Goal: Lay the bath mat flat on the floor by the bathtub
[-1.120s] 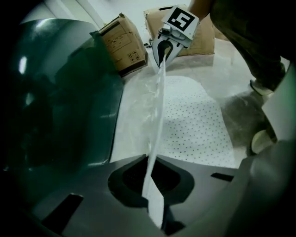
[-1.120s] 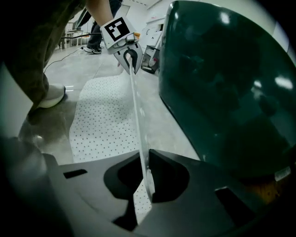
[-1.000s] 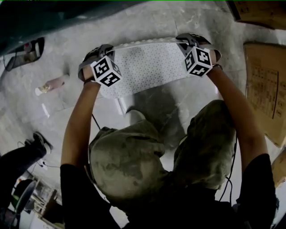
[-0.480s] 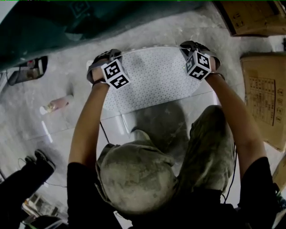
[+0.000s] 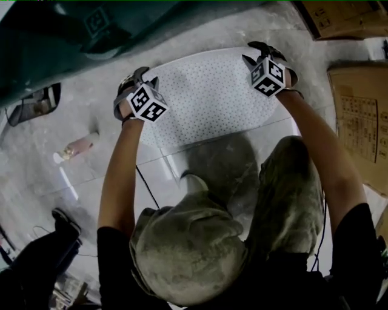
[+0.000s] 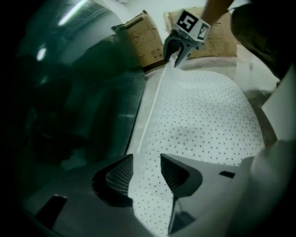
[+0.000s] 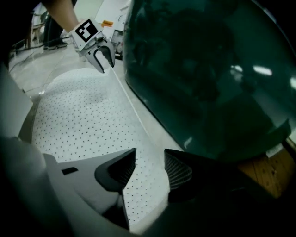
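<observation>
The white dotted bath mat (image 5: 212, 100) lies spread on the pale floor along the dark green bathtub (image 5: 73, 36). My left gripper (image 5: 138, 77) is at the mat's left end and my right gripper (image 5: 259, 51) at its right end. In the left gripper view the jaws (image 6: 145, 164) are opening, the mat's edge (image 6: 203, 120) runs between them, and the pads stand off it. The right gripper view shows the same: jaws (image 7: 150, 163) opening, the mat (image 7: 78, 115) between them, unpressed, next to the tub wall (image 7: 199, 69).
Flattened cardboard boxes (image 5: 357, 115) lie to the right, with another (image 5: 339, 18) at the top right. A small bottle (image 5: 76, 147) lies on the floor at the left. Another person's shoe (image 5: 63, 221) is at the lower left. My knees fill the near floor.
The mat went down from being held by its far edge to lying flat beside the tub. Both grippers moved down toward the tub with it, and their jaws have parted.
</observation>
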Available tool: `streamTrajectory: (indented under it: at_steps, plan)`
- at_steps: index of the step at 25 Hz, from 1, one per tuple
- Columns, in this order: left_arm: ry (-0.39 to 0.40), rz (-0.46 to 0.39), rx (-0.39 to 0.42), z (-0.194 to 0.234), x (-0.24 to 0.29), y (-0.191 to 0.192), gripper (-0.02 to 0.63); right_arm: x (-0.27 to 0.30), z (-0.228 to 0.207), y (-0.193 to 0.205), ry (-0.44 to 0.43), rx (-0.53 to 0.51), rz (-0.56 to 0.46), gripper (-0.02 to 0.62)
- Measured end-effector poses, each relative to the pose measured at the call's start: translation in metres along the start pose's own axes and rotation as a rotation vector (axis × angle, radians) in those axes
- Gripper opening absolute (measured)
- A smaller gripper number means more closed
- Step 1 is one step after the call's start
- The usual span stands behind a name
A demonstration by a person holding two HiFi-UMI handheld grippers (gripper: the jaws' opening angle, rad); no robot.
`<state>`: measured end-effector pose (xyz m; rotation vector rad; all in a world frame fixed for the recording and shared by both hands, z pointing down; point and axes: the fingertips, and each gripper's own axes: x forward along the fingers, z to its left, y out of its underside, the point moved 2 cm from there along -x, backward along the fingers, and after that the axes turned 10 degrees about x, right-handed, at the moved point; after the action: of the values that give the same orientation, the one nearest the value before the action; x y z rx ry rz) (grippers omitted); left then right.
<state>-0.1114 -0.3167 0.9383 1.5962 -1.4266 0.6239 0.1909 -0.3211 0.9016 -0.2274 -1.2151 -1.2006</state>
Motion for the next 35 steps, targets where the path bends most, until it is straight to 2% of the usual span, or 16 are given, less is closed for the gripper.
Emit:
streamTrajectory:
  at_steps: [2,5,8,11,13,15,19,21,24,27,29,30,32,35]
  plan:
    - [-0.014,0.005,-0.129,0.006,-0.005,0.019,0.184,-0.006,-0.013,0.006,-0.006,0.07,-0.017,0.228]
    - [0.008,0.038,-0.309,-0.004,-0.012,0.054,0.201,-0.018,-0.029,0.028,-0.046,0.228,-0.025,0.238]
    - [0.005,0.084,-0.435,-0.022,-0.025,0.085,0.216,-0.027,-0.033,0.072,-0.107,0.452,-0.01,0.238]
    - [0.019,0.117,-0.569,-0.053,-0.035,0.118,0.233,-0.032,-0.017,0.125,-0.179,0.686,0.018,0.238]
    - [0.033,0.119,-0.674,-0.075,-0.04,0.137,0.241,-0.032,-0.002,0.154,-0.206,0.792,0.036,0.238]
    - [0.041,0.133,-0.742,-0.092,-0.046,0.151,0.256,-0.031,0.01,0.177,-0.21,0.854,0.054,0.238]
    - [0.021,0.155,-0.821,-0.111,-0.053,0.169,0.299,-0.025,0.028,0.21,-0.188,0.961,0.113,0.242]
    - [0.015,0.173,-0.845,-0.121,-0.053,0.176,0.302,-0.022,0.038,0.22,-0.178,0.985,0.152,0.244]
    - [0.011,0.184,-0.892,-0.134,-0.051,0.184,0.305,-0.019,0.052,0.224,-0.158,0.958,0.183,0.244]
    - [-0.005,0.172,-1.041,-0.137,-0.051,0.185,0.29,-0.016,0.054,0.219,-0.167,0.948,0.184,0.212]
    - [-0.013,0.18,-1.11,-0.139,-0.051,0.18,0.244,-0.016,0.054,0.216,-0.167,0.944,0.187,0.18]
    - [-0.019,0.19,-1.114,-0.141,-0.051,0.178,0.226,-0.017,0.055,0.214,-0.165,0.942,0.183,0.159]
    - [-0.027,0.203,-1.096,-0.144,-0.052,0.174,0.188,-0.017,0.059,0.203,-0.188,0.932,0.147,0.021]
    - [-0.039,0.194,-1.073,-0.145,-0.053,0.168,0.116,-0.015,0.064,0.179,-0.207,0.857,0.113,0.021]
